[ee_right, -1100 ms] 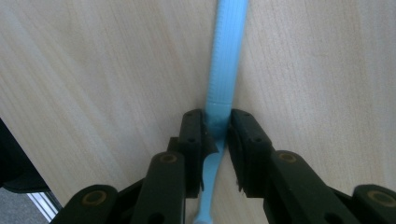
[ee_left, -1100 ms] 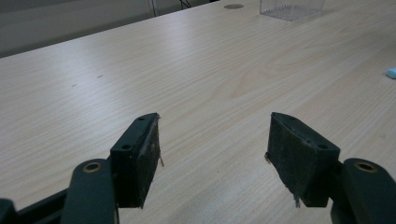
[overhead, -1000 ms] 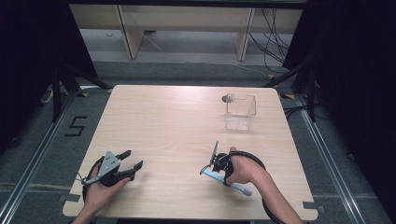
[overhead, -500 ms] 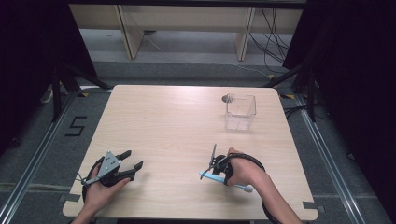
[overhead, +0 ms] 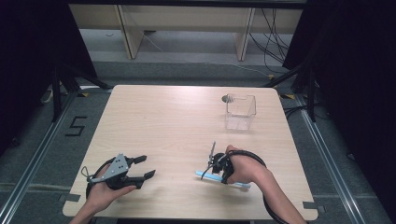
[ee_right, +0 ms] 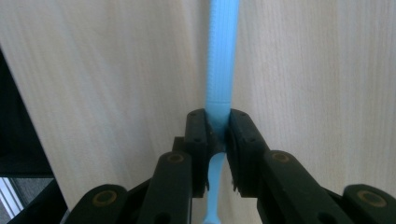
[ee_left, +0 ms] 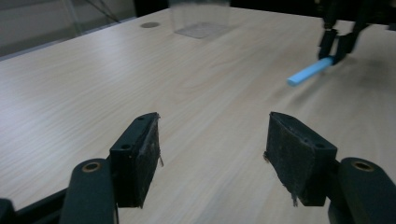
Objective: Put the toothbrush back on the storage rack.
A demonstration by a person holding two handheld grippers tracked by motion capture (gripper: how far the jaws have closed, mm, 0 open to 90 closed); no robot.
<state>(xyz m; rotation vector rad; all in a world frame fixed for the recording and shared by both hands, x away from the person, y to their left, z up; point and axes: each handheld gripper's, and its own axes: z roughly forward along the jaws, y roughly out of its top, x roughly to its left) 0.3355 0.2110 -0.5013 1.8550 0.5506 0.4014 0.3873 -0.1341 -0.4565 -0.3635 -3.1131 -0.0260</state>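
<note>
Light blue thing: a slim light-blue toothbrush [ee_right: 221, 70] lies low over the table [overhead: 163, 121], in the near right part, pinched by the right gripper [overhead: 215, 164].
Right gripper: its jaws have just closed the last bit and now press on the toothbrush from both sides, seen along the jaws in the right gripper view; the ridged handle runs on past the pads.
Change since a second ago: the right hand [overhead: 245, 168] has barely shifted; the toothbrush sits at much the same slant, one end poking left of the gripper [overhead: 201, 174].
Left gripper: the left gripper [overhead: 140, 168] has slid a little along the near left part of the table; jaws spread wide, nothing between the pads.
From the left gripper view: the toothbrush [ee_left: 309, 71] shows at upper right, held by the other gripper [ee_left: 337, 44].
Writing: a "5" marked on the floor [overhead: 75, 126] left of the table.
Box: a clear plastic container [overhead: 240, 112] stands near the far right corner, well apart from both grippers.
Open room: the table's middle and far left are bare wood; both hands work close to the near edge.
</note>
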